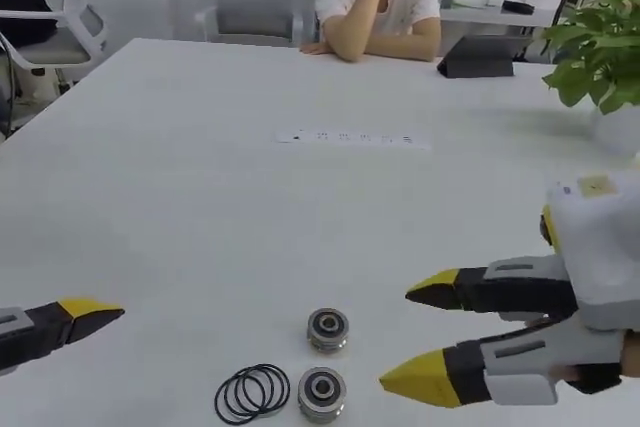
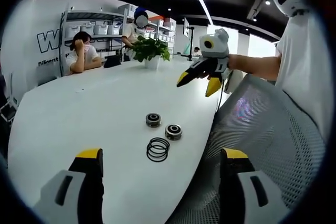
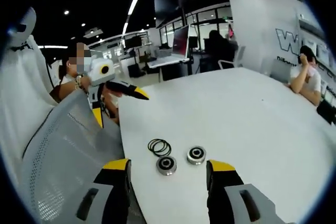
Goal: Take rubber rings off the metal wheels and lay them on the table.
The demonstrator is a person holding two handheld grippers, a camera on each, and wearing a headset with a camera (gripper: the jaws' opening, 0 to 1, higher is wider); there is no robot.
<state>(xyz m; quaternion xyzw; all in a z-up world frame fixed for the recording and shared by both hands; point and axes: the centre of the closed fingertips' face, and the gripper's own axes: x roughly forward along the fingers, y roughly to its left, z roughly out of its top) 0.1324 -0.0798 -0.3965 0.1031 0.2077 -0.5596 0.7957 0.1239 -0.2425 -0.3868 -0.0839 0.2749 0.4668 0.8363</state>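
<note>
The right gripper is hovering released above the table, its two yellow-tipped jaws standing apart and gripping nothing, pointing in from the right toward the wheels; the left gripper is likewise hanging released, its jaws spreading wide in its own view with nothing between them, while in the head view a single yellow tip is poking in from the lower left, well apart from the parts; between the two grippers, the near wheel and the far wheel are lying flat on the white tabletop near the person's edge, close together but not touching; the rubber rings are lying in a loose overlapping pile of thin black loops just beside the near wheel, on its left; whether either wheel is carrying a ring in its groove is too small to tell; farther out, a seated person is leaning on the far end of the table, with a dark case near them and a leafy plant at the right.
</note>
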